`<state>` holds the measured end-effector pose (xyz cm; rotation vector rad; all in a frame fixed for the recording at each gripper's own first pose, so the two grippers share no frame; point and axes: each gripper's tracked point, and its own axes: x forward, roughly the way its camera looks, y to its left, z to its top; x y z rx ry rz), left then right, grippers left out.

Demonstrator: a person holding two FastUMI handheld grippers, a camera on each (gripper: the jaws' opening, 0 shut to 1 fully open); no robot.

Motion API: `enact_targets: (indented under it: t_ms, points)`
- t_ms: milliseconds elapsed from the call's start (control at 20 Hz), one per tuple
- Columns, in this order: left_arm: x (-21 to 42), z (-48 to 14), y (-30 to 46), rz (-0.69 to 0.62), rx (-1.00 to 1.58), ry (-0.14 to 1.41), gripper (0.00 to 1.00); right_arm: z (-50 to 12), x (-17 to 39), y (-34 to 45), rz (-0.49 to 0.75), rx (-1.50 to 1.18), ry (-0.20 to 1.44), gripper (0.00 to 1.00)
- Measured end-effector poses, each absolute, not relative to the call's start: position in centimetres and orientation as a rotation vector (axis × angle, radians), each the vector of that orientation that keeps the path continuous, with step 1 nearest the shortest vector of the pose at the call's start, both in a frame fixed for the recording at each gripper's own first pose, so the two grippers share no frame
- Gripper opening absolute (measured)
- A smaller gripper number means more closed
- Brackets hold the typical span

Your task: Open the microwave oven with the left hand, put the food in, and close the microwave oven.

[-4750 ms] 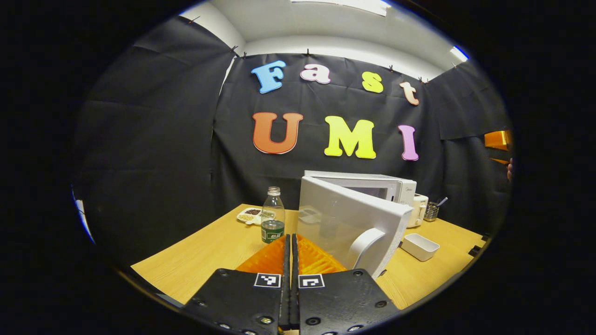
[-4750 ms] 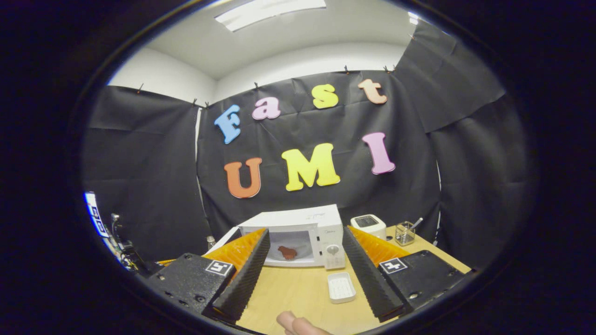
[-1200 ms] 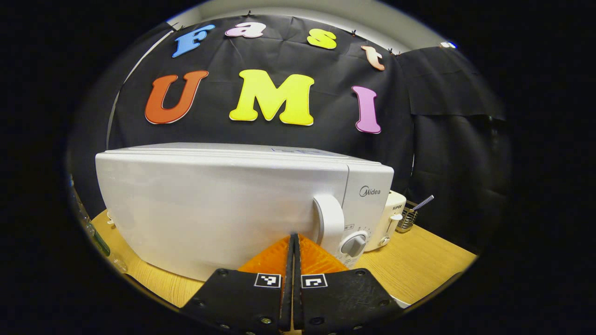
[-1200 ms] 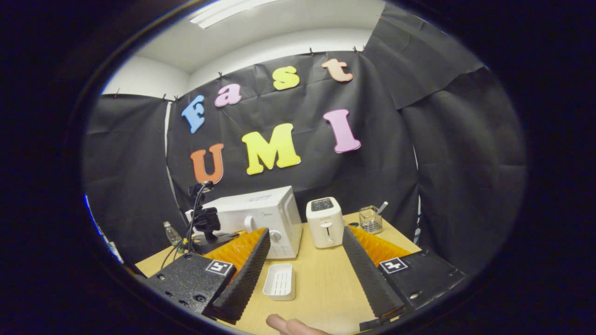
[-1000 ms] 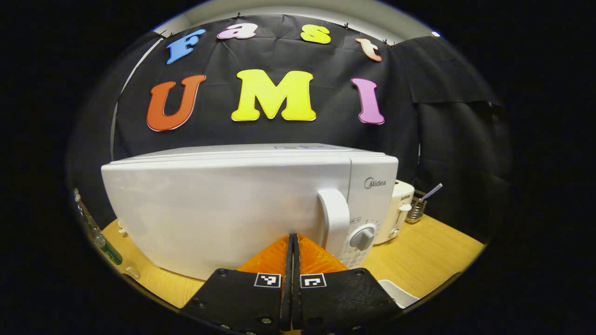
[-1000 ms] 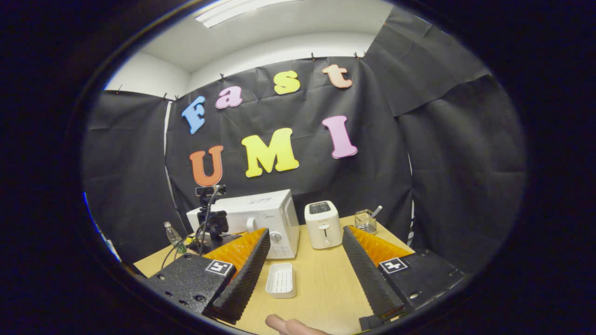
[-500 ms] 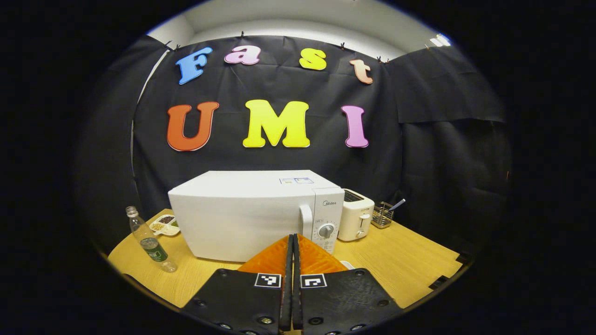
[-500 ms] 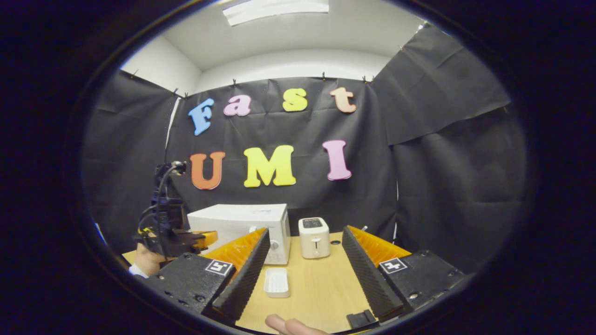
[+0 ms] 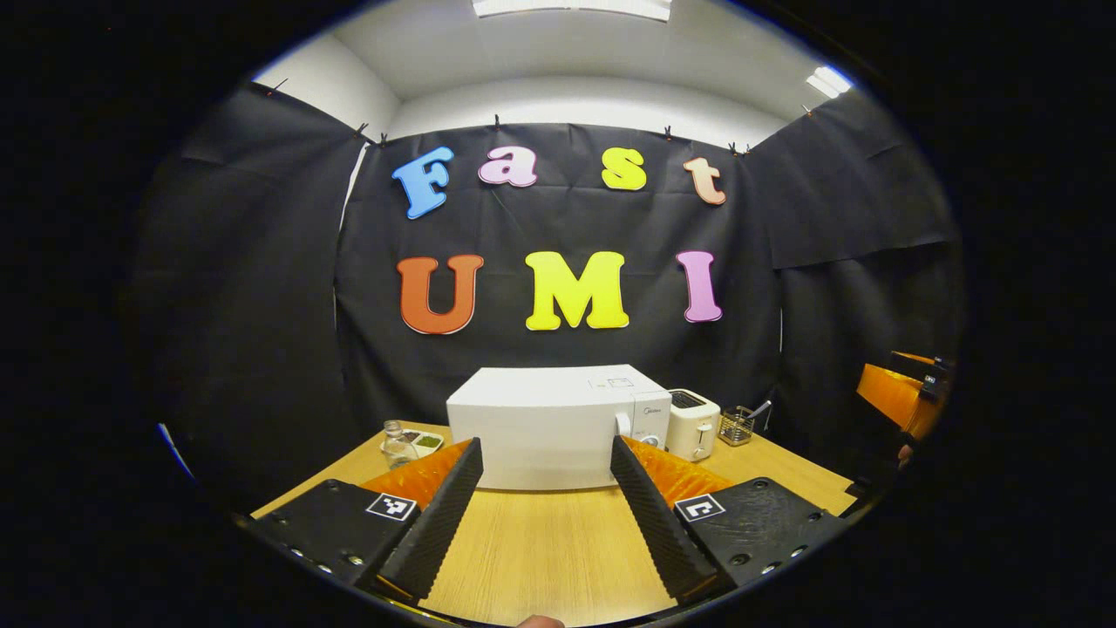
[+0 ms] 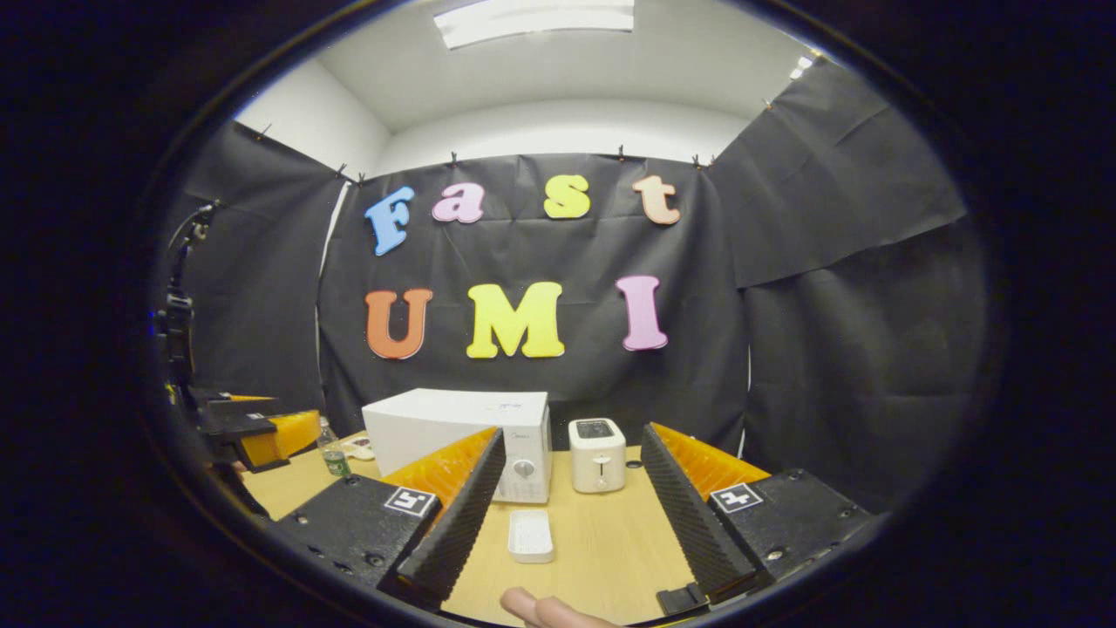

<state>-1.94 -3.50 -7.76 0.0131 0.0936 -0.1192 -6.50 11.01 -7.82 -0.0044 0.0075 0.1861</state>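
The white microwave (image 9: 545, 426) stands at the back of the wooden table (image 9: 540, 545) with its door shut, so the food inside is hidden. My left gripper (image 9: 545, 510) is open, holds nothing, and hovers over the table well in front of the microwave. In the right gripper view the microwave (image 10: 453, 432) sits left of centre, and my right gripper (image 10: 567, 515) is open and holds nothing. The left gripper (image 10: 261, 432) also shows at the far left of that view, and the right gripper (image 9: 902, 397) at the far right of the left gripper view.
A white toaster (image 10: 597, 455) stands right of the microwave, with a wire utensil holder (image 9: 739, 426) beyond it. A small white tray (image 10: 530, 534) lies on the table in front. A plastic bottle (image 9: 399, 445) and a snack plate (image 9: 425, 440) sit left of the microwave. A fingertip (image 10: 536, 609) shows at the bottom edge.
My left gripper, pressed shut against the closing microwave door a second ago, has drawn well back and opened. The right gripper has also pulled back a little, still open.
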Motion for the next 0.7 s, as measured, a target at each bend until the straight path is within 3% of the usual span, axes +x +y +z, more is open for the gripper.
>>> enact_targets:
  t_ms: [400,700]
  points:
    - [-9.1,-3.2,-2.8,-0.160,0.000,-0.027,0.92,-3.9,-9.2,13.2,0.232,0.066,-0.072,0.99]
    - [-9.7,-3.2,-2.6,-0.161,0.019,-0.034,0.92,-3.3,-10.8,12.5,0.208,0.015,-0.097,0.99]
